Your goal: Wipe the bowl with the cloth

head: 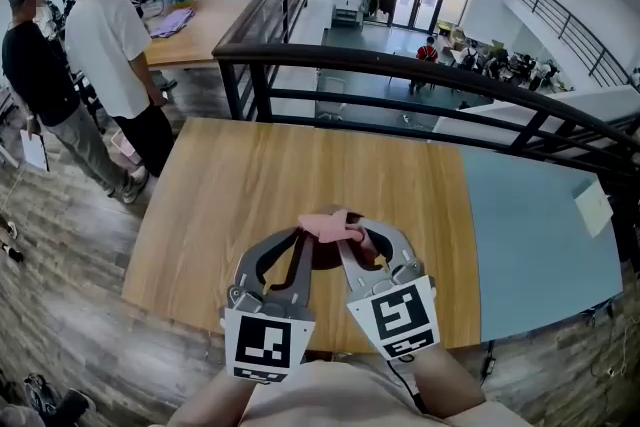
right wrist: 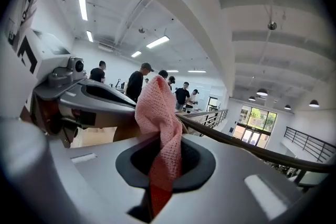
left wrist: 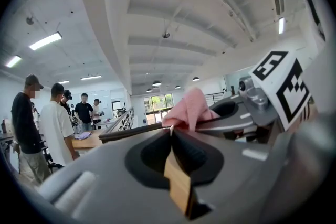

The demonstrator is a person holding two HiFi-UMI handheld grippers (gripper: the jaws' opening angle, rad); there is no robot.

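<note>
Item one, the wooden table in front of me, joined on its right by a blue-green top carrying a white sheet near its far corner. Item two, a dark railing running along the table's far side. Item three, several people standing off to the left by another table. Item four, my left gripper, jaws drawn almost together with only a narrow tan slit between them; the cloth's lower edge meets their tips, and I cannot tell whether they nip it. Item five, my right gripper, tip to tip with the left and clamped on the cloth. Item six, the bowl, a dark brown shape on the table near its front edge, under both gripper tips and mostly hidden. Item seven, the pink cloth, bunched upright between the right jaws, above the bowl.
</note>
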